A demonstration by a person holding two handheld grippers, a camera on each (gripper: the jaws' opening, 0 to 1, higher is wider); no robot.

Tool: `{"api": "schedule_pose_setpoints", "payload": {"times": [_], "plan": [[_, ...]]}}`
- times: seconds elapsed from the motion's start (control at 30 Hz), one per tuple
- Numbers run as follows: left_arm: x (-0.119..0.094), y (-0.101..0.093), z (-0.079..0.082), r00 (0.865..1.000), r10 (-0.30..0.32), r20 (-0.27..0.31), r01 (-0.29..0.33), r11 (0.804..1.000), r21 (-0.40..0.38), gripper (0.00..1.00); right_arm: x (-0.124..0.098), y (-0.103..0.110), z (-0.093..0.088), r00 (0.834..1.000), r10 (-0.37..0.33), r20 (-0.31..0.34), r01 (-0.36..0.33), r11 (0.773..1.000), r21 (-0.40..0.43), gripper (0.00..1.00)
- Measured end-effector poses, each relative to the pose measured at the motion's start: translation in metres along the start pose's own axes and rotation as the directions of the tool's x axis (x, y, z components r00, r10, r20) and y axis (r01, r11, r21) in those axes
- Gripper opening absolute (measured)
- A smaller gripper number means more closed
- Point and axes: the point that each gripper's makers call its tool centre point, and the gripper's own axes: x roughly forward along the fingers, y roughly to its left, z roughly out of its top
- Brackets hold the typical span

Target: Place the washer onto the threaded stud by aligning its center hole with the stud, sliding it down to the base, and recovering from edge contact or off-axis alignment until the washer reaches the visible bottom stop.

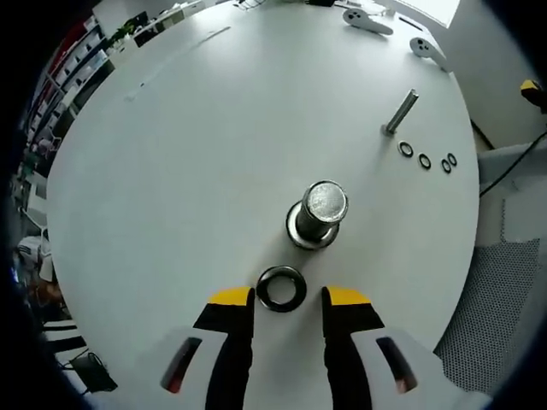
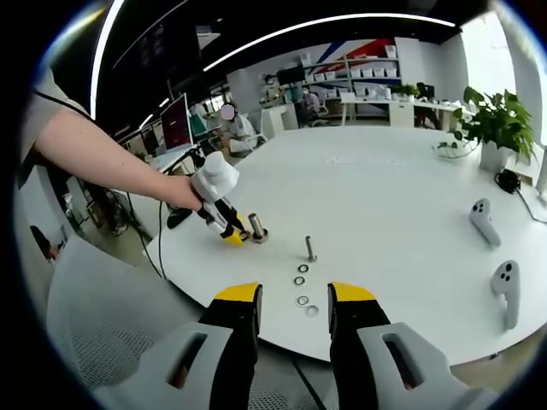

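Washer (image 1: pixel 281 289) flat on table (image 1: pixel 197 145), between tips of left gripper (image 1: pixel 287 296), jaws apart, not clamped; stud (image 1: pixel 319 213) just beyond.

A round white tabletop (image 2: pixel 402 196) stands in an open office. Behind it are desks with monitors (image 2: pixel 175 124), white shelving (image 2: pixel 359 73) and a potted plant (image 2: pixel 496 128). Curved light strips (image 2: pixel 325 21) cross the dark ceiling. A grey mesh chair (image 1: pixel 504 299) sits beside the tabletop.

Bright, even overhead light — fisheye-bent edges.
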Motion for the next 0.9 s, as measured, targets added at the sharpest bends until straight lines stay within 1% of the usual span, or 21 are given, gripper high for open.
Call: {"api": "schedule_pose_setpoints", "payload": {"times": [0.13,0.2,0.23,0.4,0.57,0.63,0.77,0.9], "plan": [[0.001,0.002,0.000,1.000,0.002,0.001,-0.002,1.000,-0.006,0.27,0.000,0.000,0.000,1.000,0.000,-0.001,0.000,1.000,0.000,0.33],[0.001,0.002,-0.001,1.000,0.004,-0.004,-0.004,1.000,-0.007,0.22,0.000,0.000,0.000,1.000,-0.001,0.000,0.001,1.000,0.000,0.33],[0.000,0.000,-0.001,1.000,0.001,-0.006,-0.001,1.000,0.001,0.20,0.000,0.000,0.000,1.000,-0.001,0.000,0.001,1.000,0.001,0.33],[0.000,0.000,-0.003,1.000,0.007,-0.014,-0.007,1.000,-0.013,0.20,0.000,-0.001,0.000,1.000,-0.002,0.001,0.002,1.000,0.002,0.33],[-0.003,-0.006,-0.016,0.998,-0.005,-0.065,0.006,1.000,0.022,0.20,0.000,-0.001,0.000,1.000,-0.002,0.001,0.002,1.000,0.002,0.33],[-0.004,-0.008,-0.025,0.996,-0.008,-0.085,0.009,1.000,0.010,0.20,0.000,-0.001,0.000,1.000,-0.002,0.003,0.002,1.000,0.003,0.33],[-0.009,-0.015,-0.039,0.996,-0.005,-0.094,0.005,1.000,0.003,0.20,-0.001,-0.002,0.001,1.000,-0.006,0.008,0.006,1.000,0.008,0.33],[-0.012,-0.021,-0.050,0.994,-0.012,-0.108,0.015,1.000,0.018,0.20,0.000,0.001,0.001,1.000,0.003,0.005,-0.003,1.000,-0.001,0.33]]}}
